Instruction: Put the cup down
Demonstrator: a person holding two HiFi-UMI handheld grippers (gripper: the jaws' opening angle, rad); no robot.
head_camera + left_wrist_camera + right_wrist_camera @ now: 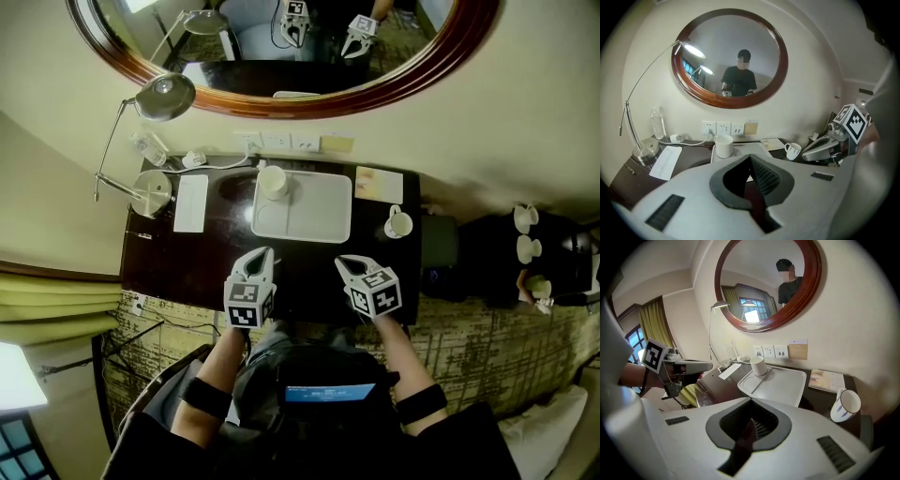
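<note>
Head view, progress: we judge the putting-down done, or not under way; no cup is in either gripper.
Head view, jaws: the left gripper (pixel 260 255) and right gripper (pixel 349 265) hang over the near edge of the desk (pixel 300 267), each with jaws together on nothing.
Head view, cups: a white cup (pixel 273 181) stands upright in the far left corner of the tray (pixel 309 211). A handled mug (pixel 398 224) stands on the desk just right of the tray. We cannot tell which one the task means.
Left gripper view, jaws: left gripper (pixel 751 161) closed and empty.
Left gripper view, containers: cup (pixel 723 146) on the tray (pixel 753 149), mug (pixel 792 150) beside it; their insides are hidden from us.
Right gripper view, jaws: right gripper (pixel 751 404) closed and empty.
Right gripper view, containers: the tray (pixel 783 383) carries only the cup (pixel 758 365). The mug (pixel 847 405) shows a bare white inside, so we judge it empty.
Left to do: nothing that we can see.
</note>
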